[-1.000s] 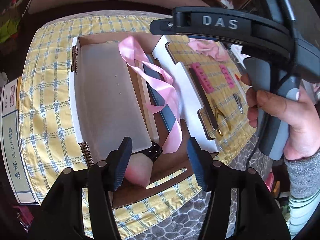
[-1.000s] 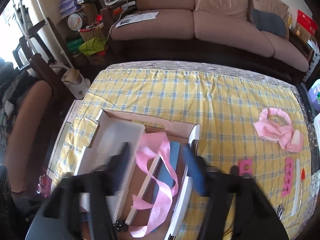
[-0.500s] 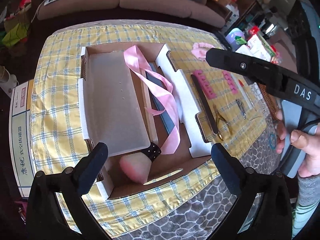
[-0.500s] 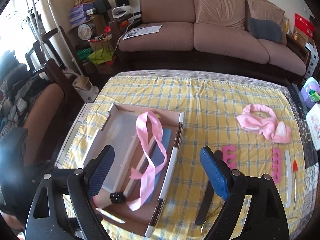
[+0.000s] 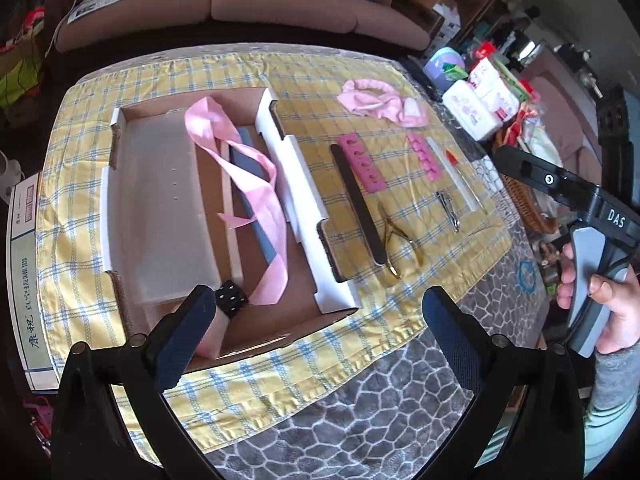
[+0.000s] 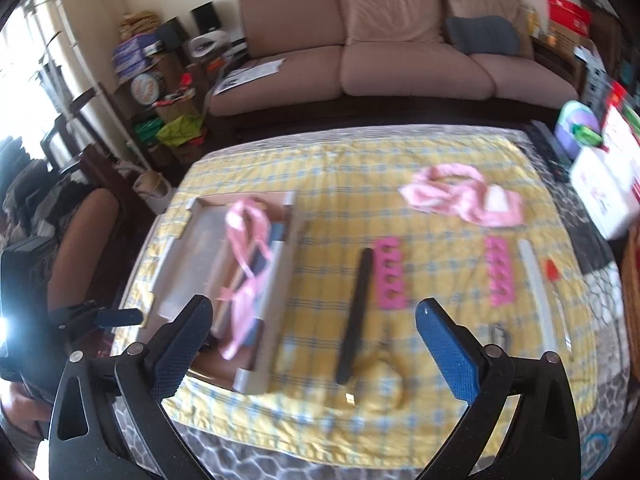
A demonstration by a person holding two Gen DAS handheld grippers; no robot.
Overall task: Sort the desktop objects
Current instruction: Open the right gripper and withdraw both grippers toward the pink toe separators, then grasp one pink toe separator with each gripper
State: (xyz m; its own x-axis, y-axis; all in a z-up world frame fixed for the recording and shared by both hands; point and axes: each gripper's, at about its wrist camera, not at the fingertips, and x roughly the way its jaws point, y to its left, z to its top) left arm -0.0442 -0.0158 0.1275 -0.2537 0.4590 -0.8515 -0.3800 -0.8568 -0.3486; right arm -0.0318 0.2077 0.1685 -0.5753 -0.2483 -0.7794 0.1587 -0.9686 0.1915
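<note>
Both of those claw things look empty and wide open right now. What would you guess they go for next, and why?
Probably the right gripper, whose jaws are opening with nothing between them, drops toward the black nail file. It lies loose on the yellow checked cloth just beyond those fingers, nearest the open cardboard box, which already holds a makeup brush and pink ribbon.

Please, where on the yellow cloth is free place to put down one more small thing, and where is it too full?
Free: the far strip of yellow cloth behind the cardboard box and left of the pink headband; also the near hem, in front of the box. Crowded: right of the box, where the black nail file, pink toe separators, gold nippers and clippers lie close together.
</note>
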